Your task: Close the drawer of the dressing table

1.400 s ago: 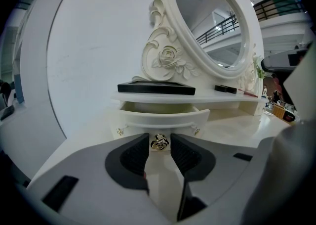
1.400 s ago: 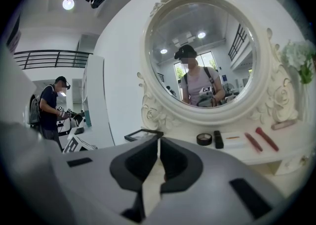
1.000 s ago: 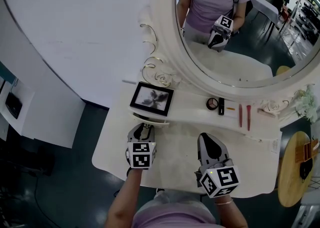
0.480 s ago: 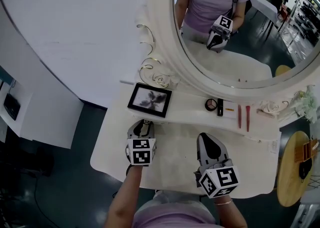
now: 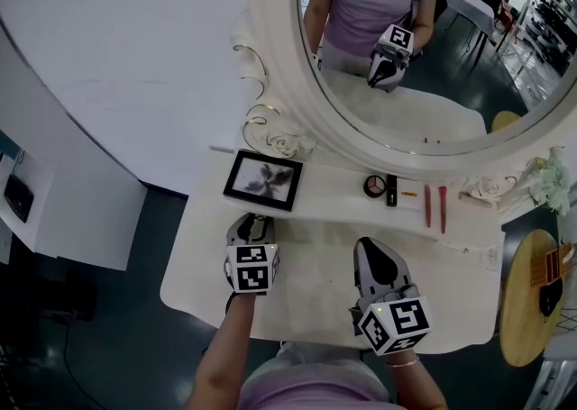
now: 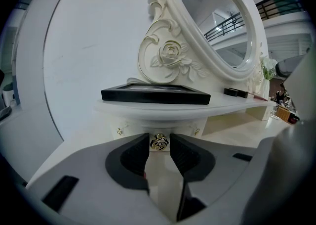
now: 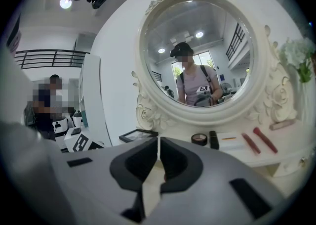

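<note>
Left gripper [image 6: 159,136] pinched on knob [image 6: 158,143] under shelf's [image 6: 163,111] left front edge; drawer [image 6: 159,129] largely behind jaws. Right gripper [image 7: 158,142] closed, empty.

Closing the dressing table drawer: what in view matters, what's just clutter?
Job: drawer knob; left hand-held gripper, jaws around the knob; dressing table.
Lying about: picture frame; compact; black tube; two red sticks; right hand-held gripper, empty.
</note>
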The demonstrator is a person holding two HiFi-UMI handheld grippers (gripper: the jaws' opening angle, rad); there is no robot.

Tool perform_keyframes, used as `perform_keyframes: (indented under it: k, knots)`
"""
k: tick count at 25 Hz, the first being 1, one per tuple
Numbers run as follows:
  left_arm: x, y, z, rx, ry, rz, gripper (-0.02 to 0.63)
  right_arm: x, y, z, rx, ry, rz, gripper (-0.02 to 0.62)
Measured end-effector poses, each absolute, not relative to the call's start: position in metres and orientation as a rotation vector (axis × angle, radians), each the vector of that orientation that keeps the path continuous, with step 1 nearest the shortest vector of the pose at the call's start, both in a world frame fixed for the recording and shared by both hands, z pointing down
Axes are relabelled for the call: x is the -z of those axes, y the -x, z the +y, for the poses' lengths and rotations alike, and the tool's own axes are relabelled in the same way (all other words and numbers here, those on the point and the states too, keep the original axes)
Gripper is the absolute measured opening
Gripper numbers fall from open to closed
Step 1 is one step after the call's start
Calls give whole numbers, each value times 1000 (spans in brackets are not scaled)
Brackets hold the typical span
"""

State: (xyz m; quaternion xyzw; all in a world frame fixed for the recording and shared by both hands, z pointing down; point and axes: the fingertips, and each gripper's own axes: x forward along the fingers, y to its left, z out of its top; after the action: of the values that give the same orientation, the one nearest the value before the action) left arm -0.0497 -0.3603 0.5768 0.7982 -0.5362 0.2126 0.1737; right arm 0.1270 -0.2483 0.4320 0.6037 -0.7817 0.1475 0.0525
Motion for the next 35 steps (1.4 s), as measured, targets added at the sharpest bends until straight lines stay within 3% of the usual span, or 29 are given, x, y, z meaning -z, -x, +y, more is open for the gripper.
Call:
perform_keyframes:
  k: [13,35]
  knots:
    - [-547,62,-341,-481,-2253,-1517,126,-423,-114,-238,-425,-1814,-2421,5]
    - [-473,81,-279,-334,-2402,-1531,26,-403,-91,-197,-368,-1808,-2463,4]
